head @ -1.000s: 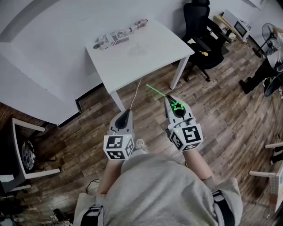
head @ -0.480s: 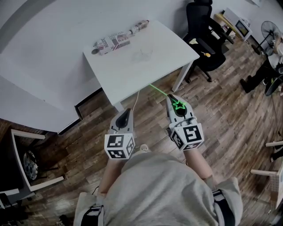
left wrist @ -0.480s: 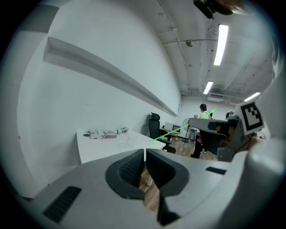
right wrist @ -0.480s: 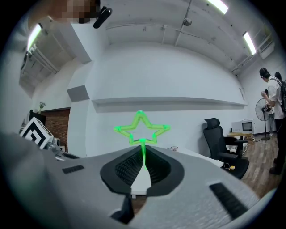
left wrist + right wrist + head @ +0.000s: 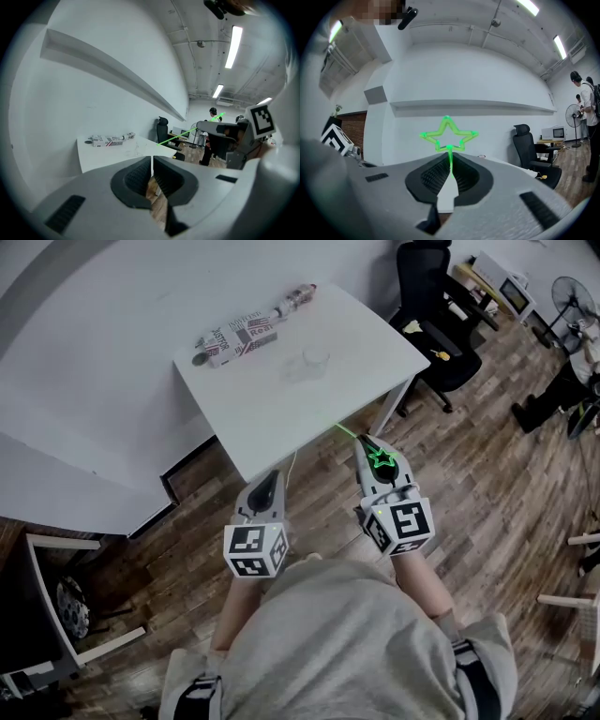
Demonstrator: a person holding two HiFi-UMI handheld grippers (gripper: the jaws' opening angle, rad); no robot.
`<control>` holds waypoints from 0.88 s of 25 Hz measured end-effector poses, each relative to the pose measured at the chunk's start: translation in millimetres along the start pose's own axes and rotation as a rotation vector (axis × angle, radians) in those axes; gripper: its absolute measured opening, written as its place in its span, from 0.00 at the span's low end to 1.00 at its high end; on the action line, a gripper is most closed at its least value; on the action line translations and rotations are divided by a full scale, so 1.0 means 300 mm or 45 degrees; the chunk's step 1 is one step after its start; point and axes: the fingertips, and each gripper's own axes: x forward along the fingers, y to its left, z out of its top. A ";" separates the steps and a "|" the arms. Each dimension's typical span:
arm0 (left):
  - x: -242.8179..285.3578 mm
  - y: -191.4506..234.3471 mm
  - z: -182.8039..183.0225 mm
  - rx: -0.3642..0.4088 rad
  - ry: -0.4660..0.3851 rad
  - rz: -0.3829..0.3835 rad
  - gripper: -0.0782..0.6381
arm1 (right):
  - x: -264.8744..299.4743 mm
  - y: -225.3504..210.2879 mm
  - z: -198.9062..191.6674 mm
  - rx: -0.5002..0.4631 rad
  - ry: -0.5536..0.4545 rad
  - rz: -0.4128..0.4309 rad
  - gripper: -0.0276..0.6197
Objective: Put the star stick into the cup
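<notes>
From the head view, my left tongs (image 5: 268,475) and right tongs (image 5: 366,441) hang over the wooden floor (image 5: 469,474), just short of the white table's (image 5: 281,413) near edge. The clear cup (image 5: 317,361) stands toward the table's far edge with bare tabletop between it and me, but it is too faint for me to tell what it holds. A printed box (image 5: 236,334) lies along the far-left edge, well apart from the cup, and a black office chair (image 5: 427,287) stands off the right corner. The star stick (image 5: 381,460) is in my right tongs, its star above the body and its thin tail slanting toward the table. Compared with a second ago the table has drawn closer, and the tail's tip now reaches its near edge, while my grip looks unchanged. In the left gripper view my jaws are pressed together with nothing in them. The table, box and chair show beyond them, with the green tail slanting in from my right tongs. In the right gripper view the jaws are pinched on the stick just beneath the star, which stands upright above them. A person (image 5: 584,93) stands beside a fan (image 5: 573,112) at far right.
</notes>
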 end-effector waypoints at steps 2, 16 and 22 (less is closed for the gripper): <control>0.023 0.015 0.003 -0.004 0.011 -0.007 0.13 | 0.024 -0.009 0.000 0.000 0.005 -0.011 0.07; 0.229 0.080 0.009 -0.024 0.034 0.017 0.13 | 0.196 -0.173 -0.040 -0.006 0.024 -0.044 0.07; 0.413 0.104 0.090 0.011 0.024 0.009 0.13 | 0.362 -0.304 -0.043 -0.003 0.026 -0.044 0.07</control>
